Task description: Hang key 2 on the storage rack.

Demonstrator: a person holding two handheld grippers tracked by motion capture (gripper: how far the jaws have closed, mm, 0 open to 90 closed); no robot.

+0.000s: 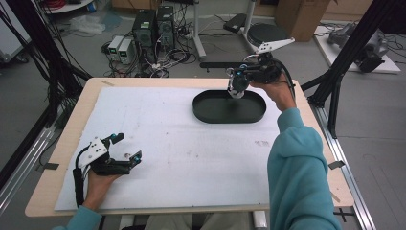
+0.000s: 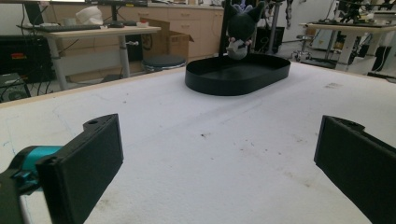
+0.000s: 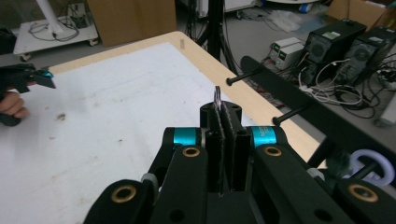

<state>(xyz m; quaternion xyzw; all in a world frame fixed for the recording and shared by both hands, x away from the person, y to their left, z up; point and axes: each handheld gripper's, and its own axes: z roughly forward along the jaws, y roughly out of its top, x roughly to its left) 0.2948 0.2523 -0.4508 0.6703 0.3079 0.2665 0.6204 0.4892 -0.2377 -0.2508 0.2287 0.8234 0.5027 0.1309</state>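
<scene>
A black oval tray (image 1: 229, 115) (image 2: 205, 81) lies at the table's far right. My right gripper (image 1: 235, 86) (image 2: 239, 35) hangs just above the tray's far rim, pointing down. It is shut on a small pale object (image 1: 236, 93) (image 2: 236, 49) that dangles over the tray. In the right gripper view, a thin ring edge (image 3: 217, 96) sticks up from between the closed pads of my right gripper (image 3: 224, 112). My left gripper (image 1: 127, 147) (image 2: 219, 158) rests on the white mat at the near left. Its jaws are wide open with nothing between them.
The white mat (image 1: 167, 143) covers a wooden table (image 1: 67, 143). Black frame posts (image 1: 342, 62) stand at the right and left. Computers (image 1: 153, 28) and cables lie on the floor beyond the far edge. A cardboard box (image 1: 299, 17) and a round stool (image 1: 268, 33) stand behind.
</scene>
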